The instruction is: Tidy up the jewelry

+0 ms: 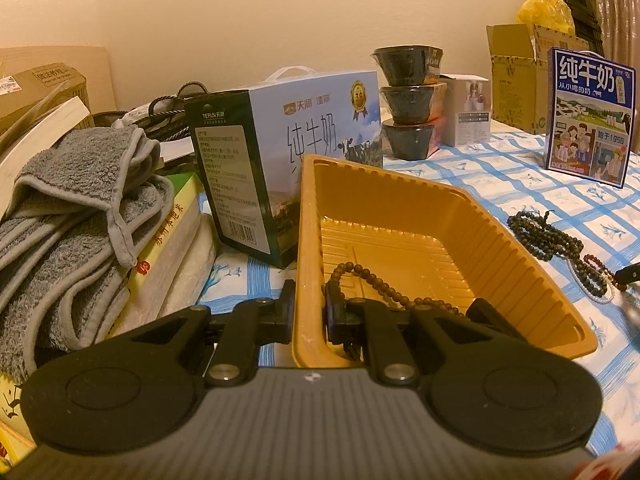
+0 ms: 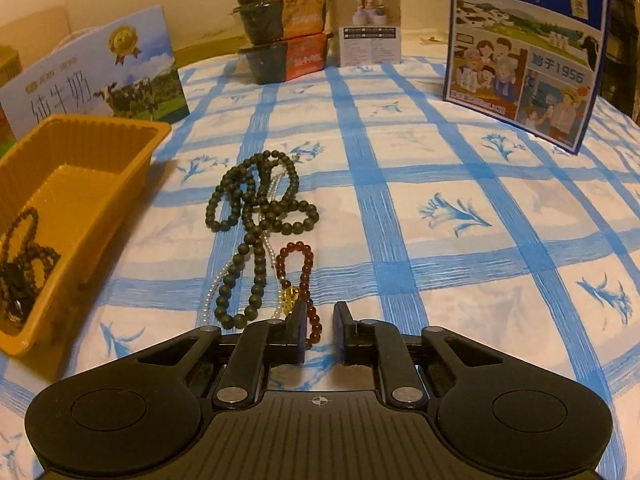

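**Left gripper on the tray wall, right gripper over the red bracelet**

The left gripper (image 1: 308, 312) is closed on the near wall of the yellow tray (image 1: 472, 240), one finger outside and one inside. A brown bead string (image 1: 384, 284) lies in the tray just ahead of the inner finger; part of it is hidden behind the gripper.

The right gripper (image 2: 320, 334) is parted, with the red bracelet (image 2: 304, 276) between and just ahead of its fingers. Its near end is covered by the left finger. To the left lies the dark bead necklace (image 2: 256, 216), tangled with a thin pearl string (image 2: 218, 284) that is hard to follow.

Everything rests on a blue checked cloth (image 2: 440, 200). Milk cartons (image 2: 524, 48) stand far ahead; the cloth to the right is open.
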{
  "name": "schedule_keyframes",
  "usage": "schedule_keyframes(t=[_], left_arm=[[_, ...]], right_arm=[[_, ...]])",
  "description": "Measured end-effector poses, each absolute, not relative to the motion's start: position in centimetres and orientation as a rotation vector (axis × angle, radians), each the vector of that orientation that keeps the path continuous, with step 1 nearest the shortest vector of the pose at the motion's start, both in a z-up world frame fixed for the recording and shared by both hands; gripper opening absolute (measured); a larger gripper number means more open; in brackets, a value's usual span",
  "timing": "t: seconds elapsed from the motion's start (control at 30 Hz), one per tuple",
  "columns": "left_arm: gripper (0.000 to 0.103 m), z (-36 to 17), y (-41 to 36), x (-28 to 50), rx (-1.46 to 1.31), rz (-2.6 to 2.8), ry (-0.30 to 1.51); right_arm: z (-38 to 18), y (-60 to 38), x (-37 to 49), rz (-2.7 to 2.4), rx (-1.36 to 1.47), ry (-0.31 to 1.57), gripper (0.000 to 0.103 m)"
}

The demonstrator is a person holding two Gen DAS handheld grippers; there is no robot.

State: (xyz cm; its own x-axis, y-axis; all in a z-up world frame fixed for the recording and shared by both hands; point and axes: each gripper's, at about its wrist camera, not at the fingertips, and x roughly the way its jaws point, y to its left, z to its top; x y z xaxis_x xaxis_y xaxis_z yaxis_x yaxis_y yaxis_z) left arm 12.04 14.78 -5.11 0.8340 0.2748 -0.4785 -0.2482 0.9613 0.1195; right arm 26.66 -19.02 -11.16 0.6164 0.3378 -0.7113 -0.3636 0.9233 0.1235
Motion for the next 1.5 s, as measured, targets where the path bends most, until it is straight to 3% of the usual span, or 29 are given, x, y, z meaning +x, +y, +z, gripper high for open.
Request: schedule_keyframes(t=[0.3,0.37,0.67,1.5], left_arm=[[0.013,-5.1,14.8,12.1,0.055,0.277,0.515],[0.013,-5.1,14.8,12.1,0.055,0.277,0.515],[0.013,-5.2,14.9,12.1,0.056,0.277,0.516],[0.013,-5.2,14.9,12.0,0.058,0.275,0.514]], right_arm=[[-11.7,-17.5,27.6,0.416,-0.112,0.783,0.014],[-11.8,-17.2,27.5,0.429,-0.147,0.772,0.004],[-11.2,-17.8,26.7,0.432,-0.126,0.766,0.004],[2.2,-18.3,23.2,0.621,0.083,0.583,0.004]])
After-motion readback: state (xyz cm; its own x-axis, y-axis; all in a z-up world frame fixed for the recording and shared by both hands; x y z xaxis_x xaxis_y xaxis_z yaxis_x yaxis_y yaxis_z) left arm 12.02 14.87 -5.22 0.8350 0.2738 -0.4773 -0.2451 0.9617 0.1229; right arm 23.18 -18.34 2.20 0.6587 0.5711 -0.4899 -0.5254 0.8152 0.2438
